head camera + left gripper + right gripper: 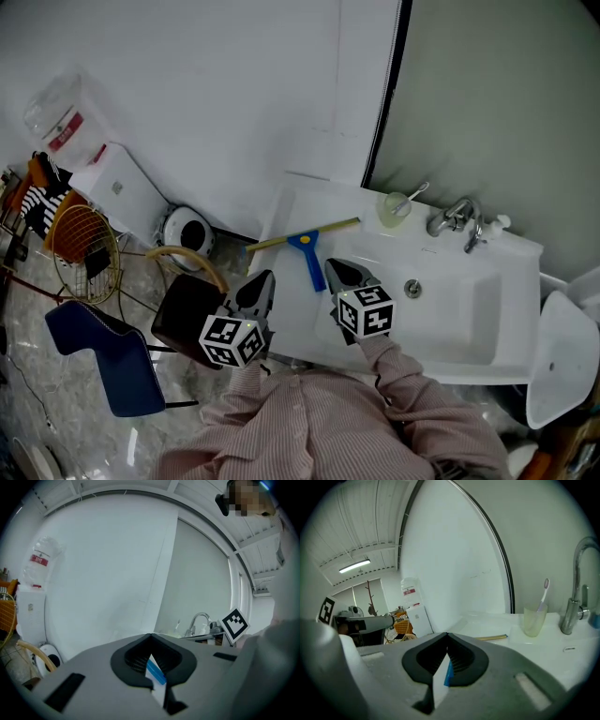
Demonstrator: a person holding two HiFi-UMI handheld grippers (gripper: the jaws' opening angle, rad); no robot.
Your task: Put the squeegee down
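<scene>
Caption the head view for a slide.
Blue-handled squeegee lies on the sink ledge; left gripper and right gripper, both shut and empty, flank its handle.

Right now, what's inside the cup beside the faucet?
One toothbrush stands in the cup, head up and sticking out above the rim. The cloudy wall hides its foot and any water.

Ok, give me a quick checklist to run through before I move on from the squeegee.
1. The squeegee lies on the washbasin ledge: ok.
2. The left tool is shut, holding nothing: ok.
3. The right tool is shut, holding nothing: ok.
4. Both tools are clear of the squeegee: ok.
5. The cup with the toothbrush stands upright by the faucet: ok.
6. The squeegee sits steady on the ledge: cannot tell.
</scene>
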